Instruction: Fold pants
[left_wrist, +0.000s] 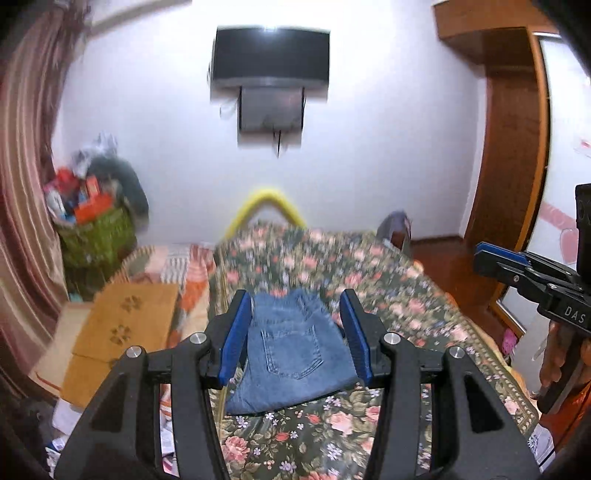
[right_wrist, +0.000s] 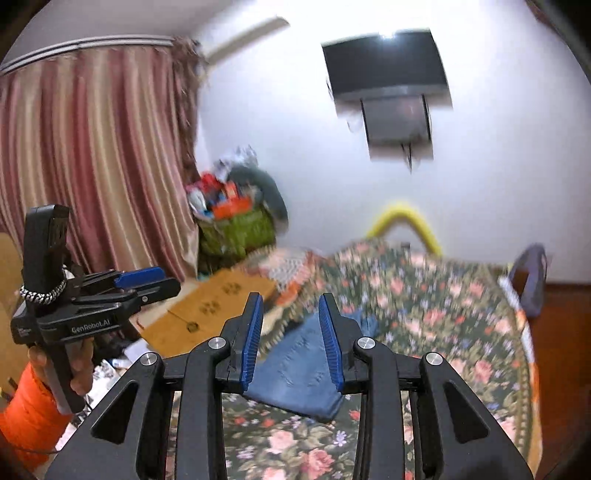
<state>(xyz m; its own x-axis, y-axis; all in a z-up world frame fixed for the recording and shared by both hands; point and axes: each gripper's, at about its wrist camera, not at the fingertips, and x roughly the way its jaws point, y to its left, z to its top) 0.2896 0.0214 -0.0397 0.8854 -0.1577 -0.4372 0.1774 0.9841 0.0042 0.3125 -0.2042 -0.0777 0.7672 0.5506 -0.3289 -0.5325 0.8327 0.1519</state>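
Denim pants (left_wrist: 291, 350), folded compact, lie on the floral bedspread (left_wrist: 406, 295), long axis running near to far. I hold my left gripper (left_wrist: 297, 332) released above them, nearer; my right gripper (right_wrist: 291, 339), also released and empty, hangs to their right.

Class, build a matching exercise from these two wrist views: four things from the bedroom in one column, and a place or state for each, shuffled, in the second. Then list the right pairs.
Things
1. jeans
2. television
3. green basket
4. left gripper

Places or states
A. mounted high on the white wall
B. open, holding nothing
C. folded, lying on the floral bedspread
D. in the corner beside the curtain, piled with things

Pairs: 1-C, 2-A, 3-D, 4-B
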